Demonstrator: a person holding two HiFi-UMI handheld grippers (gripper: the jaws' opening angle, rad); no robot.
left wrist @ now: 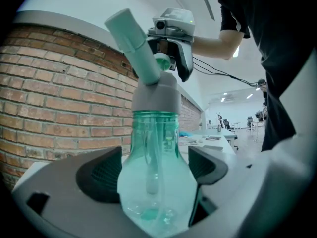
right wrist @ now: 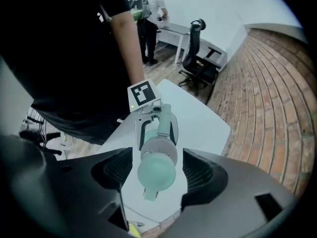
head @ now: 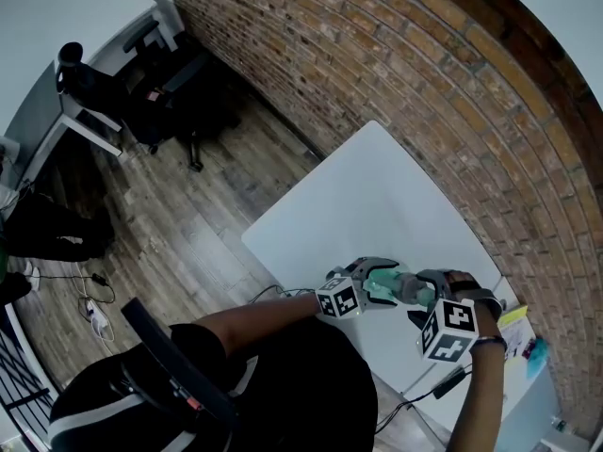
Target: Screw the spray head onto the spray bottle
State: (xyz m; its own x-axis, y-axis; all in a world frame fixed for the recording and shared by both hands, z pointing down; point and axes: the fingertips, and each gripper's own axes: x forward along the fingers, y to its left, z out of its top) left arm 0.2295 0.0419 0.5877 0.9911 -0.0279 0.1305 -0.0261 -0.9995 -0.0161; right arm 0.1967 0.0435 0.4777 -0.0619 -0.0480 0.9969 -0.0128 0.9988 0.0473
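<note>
A clear teal spray bottle [left wrist: 156, 182] stands upright between the pads of my left gripper [left wrist: 156, 167], which is shut on its body. On its neck sit a grey collar [left wrist: 156, 95] and the teal spray head [left wrist: 136, 43], with the nozzle slanting up to the left. My right gripper [right wrist: 157, 168] points straight down over the spray head [right wrist: 156, 175]. Its jaws are open, with a gap on each side of the head. In the head view both grippers meet over the white table [head: 377, 196], the left gripper [head: 369, 279] holding the bottle [head: 383, 286] and the right gripper [head: 426, 292] beside it.
A brick wall [head: 452, 92] runs along the table's far side. Yellow and teal items [head: 520, 332] lie near the table's right corner. Black office chairs [head: 160, 83] and cables [head: 94, 314] are on the wooden floor to the left. A person [right wrist: 153, 9] stands far off by a desk.
</note>
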